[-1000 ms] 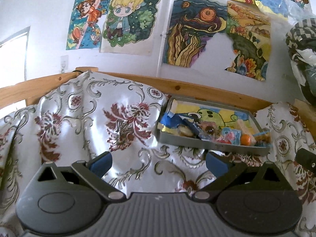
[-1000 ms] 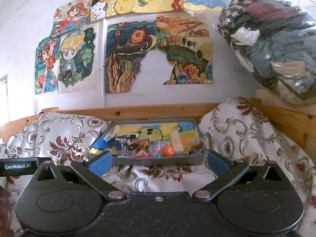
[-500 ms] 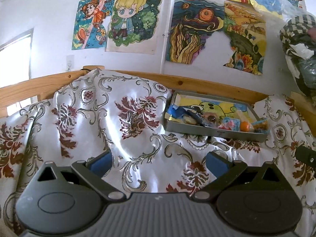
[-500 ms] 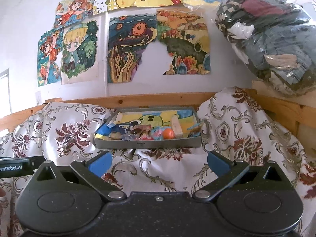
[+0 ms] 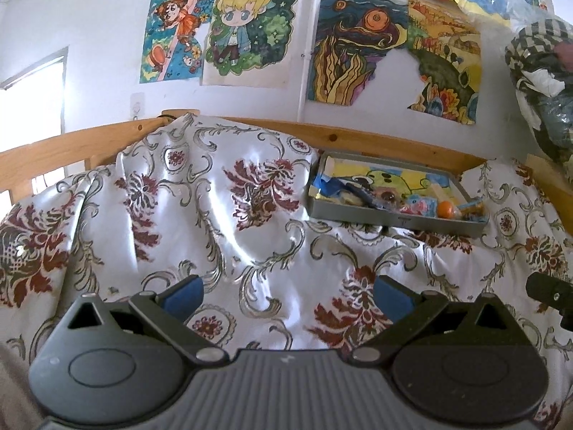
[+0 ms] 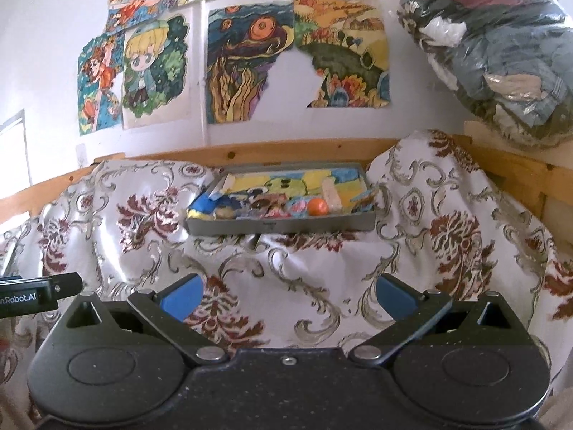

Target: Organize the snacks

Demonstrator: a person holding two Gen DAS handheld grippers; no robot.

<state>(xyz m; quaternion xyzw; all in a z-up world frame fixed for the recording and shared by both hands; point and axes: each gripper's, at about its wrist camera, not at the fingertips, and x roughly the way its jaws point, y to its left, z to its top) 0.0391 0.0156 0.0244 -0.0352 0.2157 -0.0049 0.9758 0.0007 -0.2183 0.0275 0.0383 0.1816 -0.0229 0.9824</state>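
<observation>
I see one grey tray (image 6: 279, 225) resting on the floral cloth (image 6: 304, 268), far from both tools and against the wooden rail (image 6: 286, 148). I hold two tools: my left gripper (image 5: 288, 292) and my right gripper (image 6: 288, 292) each have their blue-padded fingers spread wide with nothing between them, over bare cloth well short of the tray.

Inside the tray the snacks (image 6: 272, 206) lie in a jumble along the near wall. I can count one orange ball (image 6: 318, 206), one pale stick-shaped packet (image 6: 331, 197) and one blue wrapper (image 6: 204, 204) at the left end; the rest overlap too much for me to number or name. The tray's near wall hides their lower parts.

From the left wrist view the tray (image 5: 394, 220) sits to the right, and the other tool's black body is cut off at the right edge. The right wrist view alone shows the full clear bag of folded clothes (image 6: 494, 53) on the far right, while the left shows only its edge. Six or so drawings (image 5: 247, 32) hang on the wall, several cropped at the top.
</observation>
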